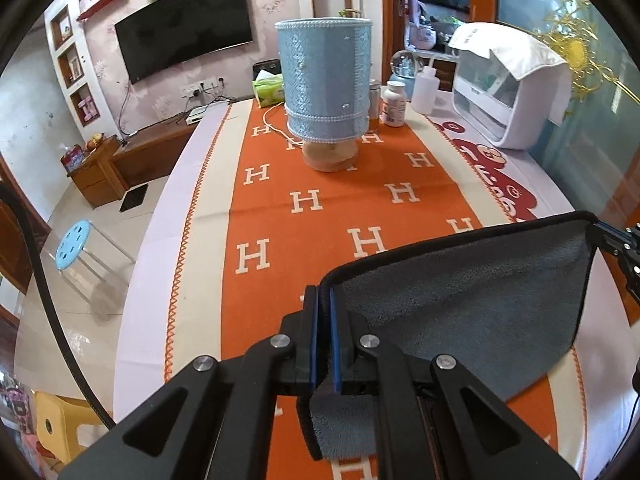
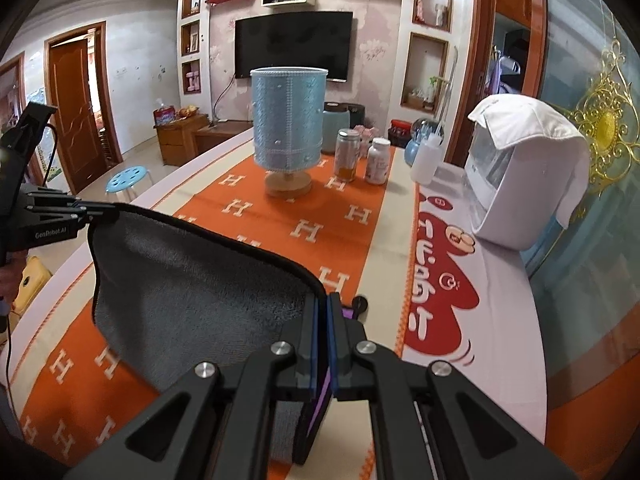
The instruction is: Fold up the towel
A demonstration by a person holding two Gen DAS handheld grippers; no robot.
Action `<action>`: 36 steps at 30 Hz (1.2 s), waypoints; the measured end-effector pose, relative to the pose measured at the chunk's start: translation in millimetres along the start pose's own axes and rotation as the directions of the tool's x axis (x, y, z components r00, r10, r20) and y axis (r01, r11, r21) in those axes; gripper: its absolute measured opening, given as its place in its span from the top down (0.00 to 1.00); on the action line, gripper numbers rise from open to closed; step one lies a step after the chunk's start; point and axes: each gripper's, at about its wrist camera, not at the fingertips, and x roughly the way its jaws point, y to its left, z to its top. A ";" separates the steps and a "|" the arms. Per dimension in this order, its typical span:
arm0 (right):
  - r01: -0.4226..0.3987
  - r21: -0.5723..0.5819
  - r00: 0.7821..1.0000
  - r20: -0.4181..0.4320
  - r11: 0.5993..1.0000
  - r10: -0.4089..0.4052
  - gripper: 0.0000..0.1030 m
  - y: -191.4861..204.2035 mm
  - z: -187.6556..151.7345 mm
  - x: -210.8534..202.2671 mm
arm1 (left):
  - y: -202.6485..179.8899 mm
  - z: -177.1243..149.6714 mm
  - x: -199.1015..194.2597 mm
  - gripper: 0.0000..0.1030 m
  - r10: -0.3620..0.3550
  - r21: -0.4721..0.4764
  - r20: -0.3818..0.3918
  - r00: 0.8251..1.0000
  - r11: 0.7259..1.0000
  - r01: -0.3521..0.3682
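Observation:
A grey towel [image 1: 472, 304] with a black hem hangs stretched between my two grippers above the orange table runner [image 1: 320, 200]. My left gripper [image 1: 323, 294] is shut on the towel's left top corner. My right gripper [image 2: 322, 300] is shut on the towel's [image 2: 192, 284] other top corner. In the left wrist view the right gripper [image 1: 600, 234] shows at the far right edge, holding that corner. In the right wrist view the left gripper [image 2: 108, 214] shows at the left. The towel's lower part drapes down toward the table.
A blue table lamp [image 1: 324, 88] on a wooden base stands mid-table, with a white cord. Behind it are a jar [image 2: 347, 154], a pill bottle [image 2: 377, 160], a squeeze bottle [image 2: 426, 160] and tissues [image 1: 269, 89]. A white appliance [image 2: 516, 184] stands at right. A blue stool [image 1: 72, 244] is on the floor at left.

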 end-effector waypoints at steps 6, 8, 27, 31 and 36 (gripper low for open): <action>0.035 0.016 0.999 0.033 0.999 -0.035 0.94 -2.5 2.5 22.7 | 2.4 0.3 28.5 0.83 -0.004 -0.060 -0.024 1.000 0.998 0.003; 0.041 0.028 0.999 0.029 0.999 -0.042 0.90 -4.6 2.6 29.6 | 3.5 -0.6 37.2 0.74 -0.006 -0.082 -0.045 0.999 0.997 0.002; 0.063 0.101 0.998 -0.032 0.993 -0.060 0.24 -10.0 -1.2 45.9 | 0.6 -1.3 35.7 0.17 0.013 -0.099 -0.087 0.996 0.995 -0.021; 0.075 0.137 0.996 -0.048 0.988 -0.069 0.16 -10.3 -3.0 43.2 | 0.5 -3.5 26.7 0.12 0.013 -0.106 -0.074 0.997 0.994 -0.021; 0.078 0.190 0.995 -0.068 0.979 -0.066 0.00 -10.8 -8.8 38.6 | 3.6 -9.4 14.0 0.12 0.008 -0.124 -0.072 0.997 0.992 -0.017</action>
